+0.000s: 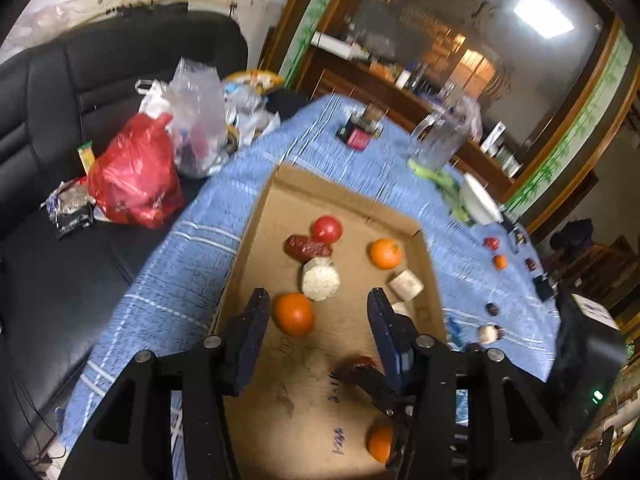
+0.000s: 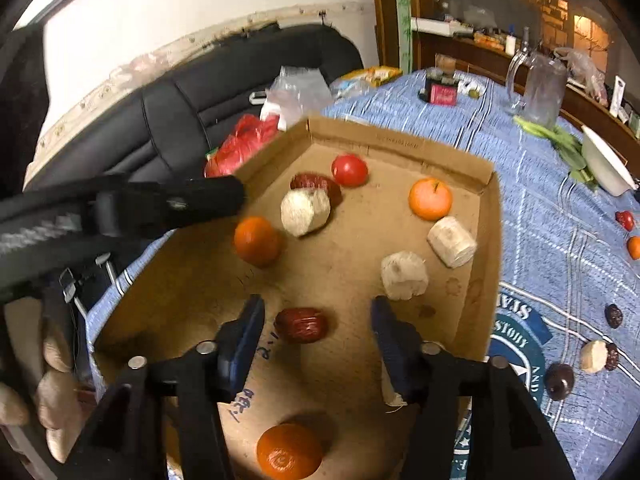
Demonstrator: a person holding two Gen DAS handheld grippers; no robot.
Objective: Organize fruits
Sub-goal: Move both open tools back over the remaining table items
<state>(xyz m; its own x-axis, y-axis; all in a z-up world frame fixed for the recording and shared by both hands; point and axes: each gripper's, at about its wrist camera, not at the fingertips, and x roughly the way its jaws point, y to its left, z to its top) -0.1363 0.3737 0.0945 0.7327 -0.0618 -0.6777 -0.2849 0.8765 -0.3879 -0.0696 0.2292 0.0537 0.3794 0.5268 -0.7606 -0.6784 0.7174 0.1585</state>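
Cardboard tray (image 2: 460, 160) on blue cloth (image 2: 540, 208) holds the fruits: tomato (image 2: 349, 170) at 12 o'clock, oranges (image 2: 430, 199), red dates (image 2: 301, 324), pale chunks (image 2: 404, 275). Left gripper (image 1: 318, 306) spread wide, empty, over the tray; orange (image 1: 293, 314) just inside its left finger. Right gripper (image 2: 318, 316) spread wide, empty, a date between its fingers, untouched. Loose fruits (image 2: 595, 356) on cloth at 3 o'clock. Glass jug (image 2: 540, 88), white bowl (image 2: 606, 166) at 1–2 o'clock; red bag (image 1: 134, 176) on the sofa at 9. Far pieces blurred.

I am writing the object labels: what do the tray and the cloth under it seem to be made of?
Tray: brown corrugated cardboard, matte; folded walls and corner flaps show it. Cloth: woven fabric, probably cotton, matte blue with white stripes.
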